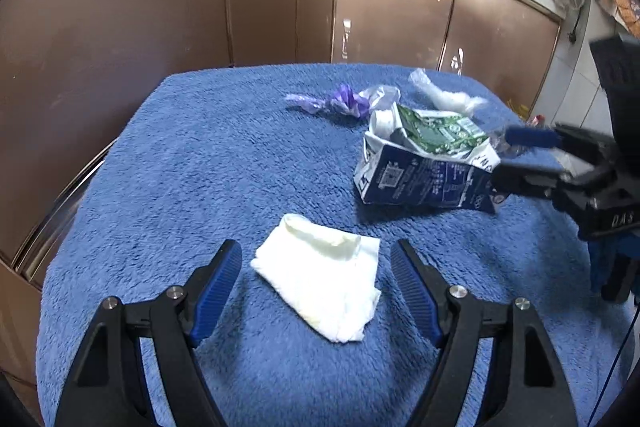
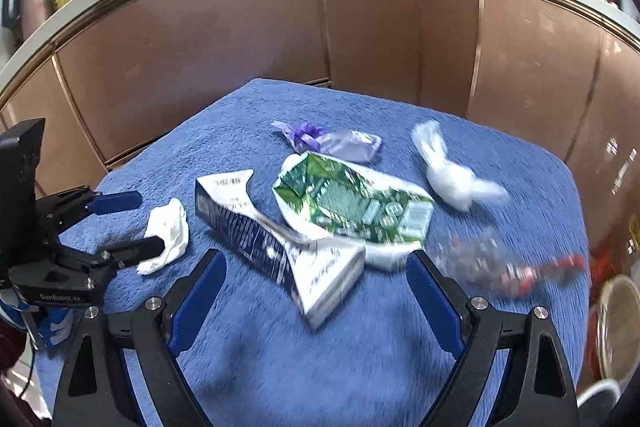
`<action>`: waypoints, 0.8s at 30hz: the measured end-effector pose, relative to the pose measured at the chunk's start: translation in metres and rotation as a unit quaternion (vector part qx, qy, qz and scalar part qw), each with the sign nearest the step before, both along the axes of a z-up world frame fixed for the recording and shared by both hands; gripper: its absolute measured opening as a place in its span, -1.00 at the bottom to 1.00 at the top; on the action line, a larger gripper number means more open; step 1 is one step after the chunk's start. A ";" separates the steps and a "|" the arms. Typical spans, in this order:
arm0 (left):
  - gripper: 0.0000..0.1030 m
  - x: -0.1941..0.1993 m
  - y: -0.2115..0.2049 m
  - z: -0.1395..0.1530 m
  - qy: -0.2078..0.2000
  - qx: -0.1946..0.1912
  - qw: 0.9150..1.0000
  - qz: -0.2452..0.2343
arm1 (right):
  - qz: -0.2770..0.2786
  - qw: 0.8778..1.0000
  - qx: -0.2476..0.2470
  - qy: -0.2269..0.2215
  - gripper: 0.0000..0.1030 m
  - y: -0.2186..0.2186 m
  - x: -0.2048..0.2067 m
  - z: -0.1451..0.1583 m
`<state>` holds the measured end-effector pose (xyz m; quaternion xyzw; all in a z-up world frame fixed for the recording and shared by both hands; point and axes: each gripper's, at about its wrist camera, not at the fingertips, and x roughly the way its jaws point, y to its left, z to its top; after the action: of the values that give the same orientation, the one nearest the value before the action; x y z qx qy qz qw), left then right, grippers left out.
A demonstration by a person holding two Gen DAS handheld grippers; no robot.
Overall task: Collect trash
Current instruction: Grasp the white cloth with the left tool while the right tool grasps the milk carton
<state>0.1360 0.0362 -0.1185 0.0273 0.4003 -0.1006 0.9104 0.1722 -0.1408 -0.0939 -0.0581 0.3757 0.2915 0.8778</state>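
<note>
While both grippers hang low over the blue towel (image 1: 200, 155), neither one is actually holding anything. The left gripper (image 1: 316, 267) is spread wide, with the folded white tissue (image 1: 320, 279) lying on the towel between its blue pads, and I can't tell if either pad touches it. From the right wrist view the same left gripper (image 2: 132, 223) comes in from the left edge, fingers pointing right, and its near finger crosses in front of the tissue (image 2: 170, 231).

The right gripper (image 2: 316, 291) is spread too, angled down at the torn carton (image 2: 280, 247), whose near corner sits between its pads with gaps on both sides. In the left wrist view the right gripper (image 1: 516, 159) reaches in from the right, its tips right at the carton's (image 1: 424, 171) right end.

The rest of the trash is farther out: a green wrapper (image 2: 360, 203) lying flattened against the carton's far side, a purple bag (image 2: 332, 141) behind that, a white plastic wad (image 2: 452, 179) to the far right, and a blurry clear wrapper with red bits (image 2: 512, 267) near the towel's right edge.

Room-wise, the near middle of the towel is open fuzz, and so is the whole left half in the left wrist view. Brown cabinets (image 2: 240, 39) wrap around the far side, just past the towel's far edge. The towel drops off close on the right, by the red-bits wrapper.
</note>
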 end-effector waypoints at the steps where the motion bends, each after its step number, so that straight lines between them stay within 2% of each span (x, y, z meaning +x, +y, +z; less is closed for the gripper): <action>1: 0.47 0.002 -0.001 -0.002 0.006 -0.002 1.000 -0.004 | 0.011 1.000 -0.002 0.000 0.76 0.003 0.003 -0.001; 3: 0.47 0.003 0.000 -0.004 0.014 -0.008 1.000 -0.009 | 0.035 0.999 -0.011 -0.001 0.73 0.010 0.008 -0.004; 6: 0.47 0.007 0.000 -0.007 0.025 -0.001 1.000 -0.006 | 0.062 0.997 -0.033 0.012 0.52 0.021 0.016 -0.014; 9: 0.45 0.008 -0.002 -0.009 0.035 0.008 0.999 -0.004 | 0.075 0.995 -0.060 0.022 0.28 0.028 0.016 -0.021; 11: 0.44 0.008 -0.003 -0.010 0.037 0.009 0.999 -0.003 | 0.084 0.994 -0.062 0.038 -0.02 0.028 0.013 -0.021; 15: 0.20 0.010 0.001 -0.011 0.042 0.002 0.999 0.008 | 0.093 0.991 -0.071 0.058 -0.07 0.028 0.006 -0.021; 24: -0.03 0.010 0.011 -0.012 0.045 -0.016 0.999 0.020 | 0.136 0.982 -0.097 0.084 -0.02 0.060 0.016 -0.028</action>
<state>0.1463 0.0469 -0.1305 0.0001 0.4394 -0.0897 0.8938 0.1879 -0.0806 -0.1219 -0.1688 0.4628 0.3742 0.7857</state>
